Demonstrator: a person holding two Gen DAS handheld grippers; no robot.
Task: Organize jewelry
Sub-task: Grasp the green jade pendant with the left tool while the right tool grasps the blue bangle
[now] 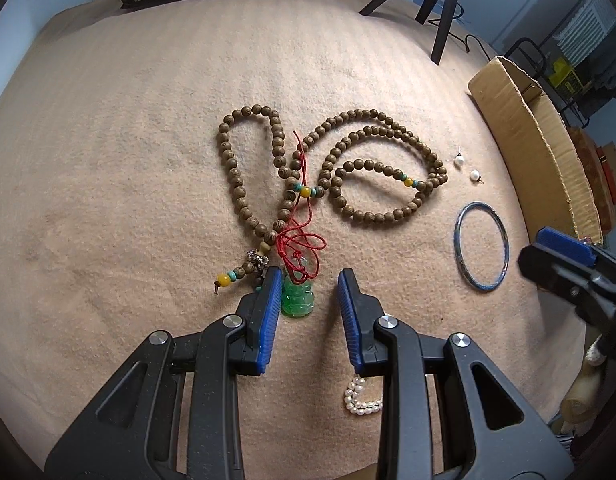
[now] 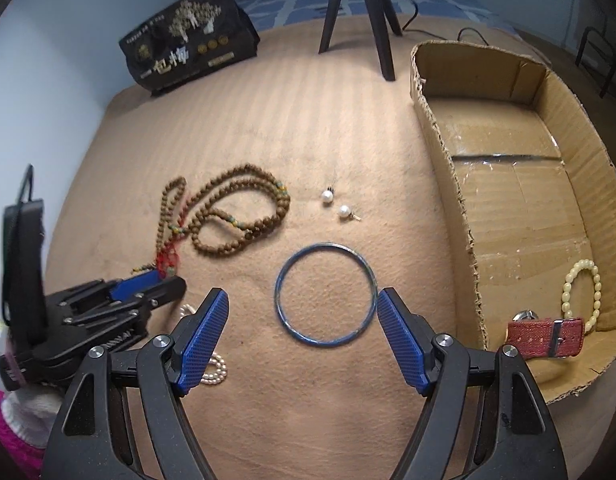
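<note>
The left gripper stands open and holds nothing, with the jade pendant between its fingers, against the left one. The right gripper is spread wide and empty around the blue bangle. Wooden beads lie at 10 o'clock from the bangle, two pearls at 12, and the box at 2.

On the tan felt mat, the long brown wooden bead strand lies left of two white pearl earrings. The blue metal bangle lies nearer, the open cardboard box right of it, apparently holding a red strap watch.
</note>
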